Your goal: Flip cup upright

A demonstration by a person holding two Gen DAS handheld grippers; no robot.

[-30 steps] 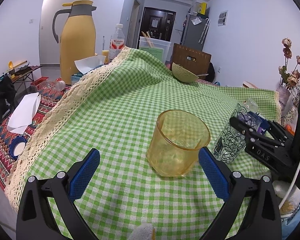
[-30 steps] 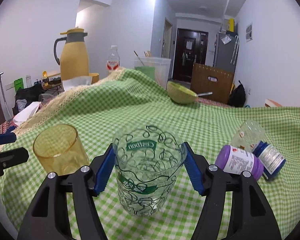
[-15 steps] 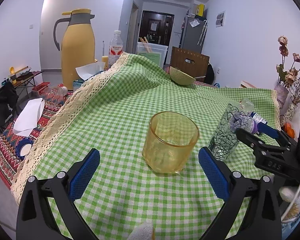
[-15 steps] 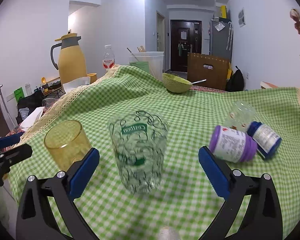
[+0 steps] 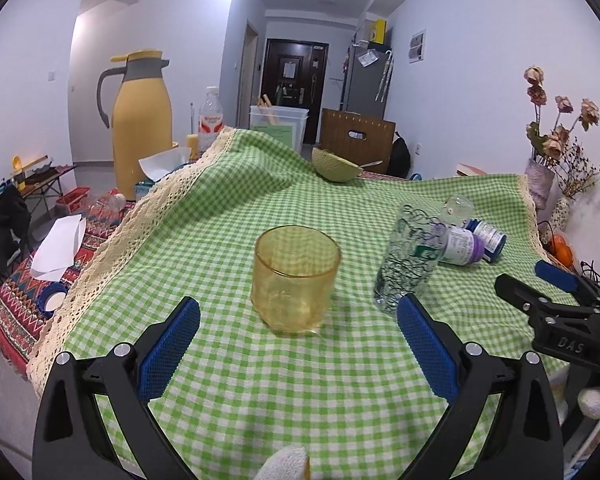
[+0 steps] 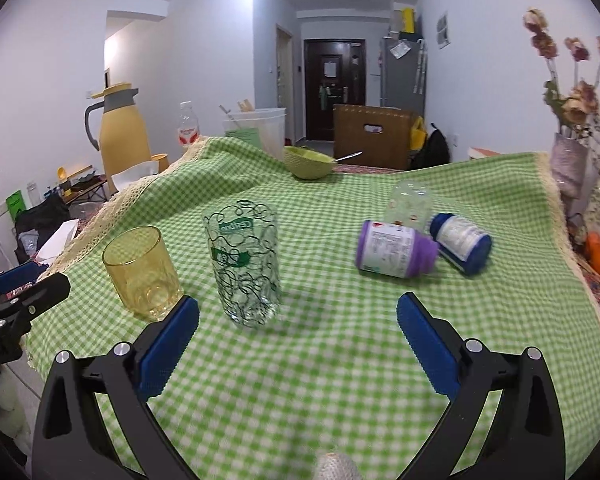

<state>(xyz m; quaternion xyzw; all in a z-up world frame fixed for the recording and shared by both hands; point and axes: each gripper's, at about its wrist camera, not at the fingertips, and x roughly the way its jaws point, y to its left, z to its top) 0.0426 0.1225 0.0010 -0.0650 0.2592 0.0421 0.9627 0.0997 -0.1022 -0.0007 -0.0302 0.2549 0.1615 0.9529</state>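
Left wrist view shows the left claw (image 5: 298,334) spread wide and empty over the near edge of the tabletop (image 5: 340,400), with the yellow cup (image 5: 294,280) standing upright on its base just beyond the fingertips. Right wrist view shows the right claw (image 6: 298,334) equally wide and holding nothing, and the patterned glass (image 6: 246,264) upright just past its left finger, close beside the yellow cup (image 6: 142,274) but not touching it. Both cups already stand mouth up, so the flip looks done. Farther toward the right edge lie a purple bottle (image 6: 394,254) and a blue bottle (image 6: 462,242) on their sides, with a clear jar (image 6: 408,206) behind them. The risk now, as I judge it, is a careless sweep of either claw clipping a cup: the glass is tall and narrow, and the loose checked cloth (image 6: 340,360) beneath could slide or bunch and tip it.
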